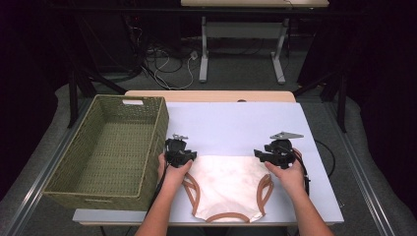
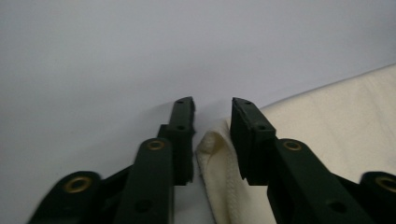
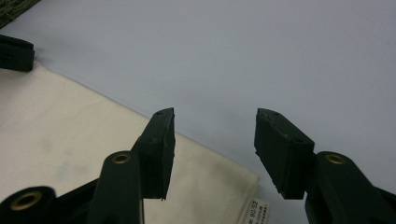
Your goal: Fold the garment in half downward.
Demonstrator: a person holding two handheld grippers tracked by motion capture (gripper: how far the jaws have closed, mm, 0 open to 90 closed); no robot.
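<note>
A cream garment (image 1: pixel 226 187) with brown trim lies flat near the table's front edge. My left gripper (image 1: pixel 179 156) rests at its far left corner. In the left gripper view a raised fold of the cream cloth (image 2: pixel 210 154) sits between the jaws of that gripper (image 2: pixel 212 105), with a narrow gap still visible. My right gripper (image 1: pixel 275 153) is at the far right corner. It (image 3: pixel 215 114) stands open, one jaw over the cloth (image 3: pixel 70 140) and the other over bare table, with a small label (image 3: pixel 256 212) below.
A green woven basket (image 1: pixel 155 142) with nothing in it stands on the left of the pale table (image 1: pixel 236 123), close to my left gripper. A jaw of the left gripper (image 3: pixel 14 51) shows far off in the right gripper view. Cables and a desk frame lie beyond.
</note>
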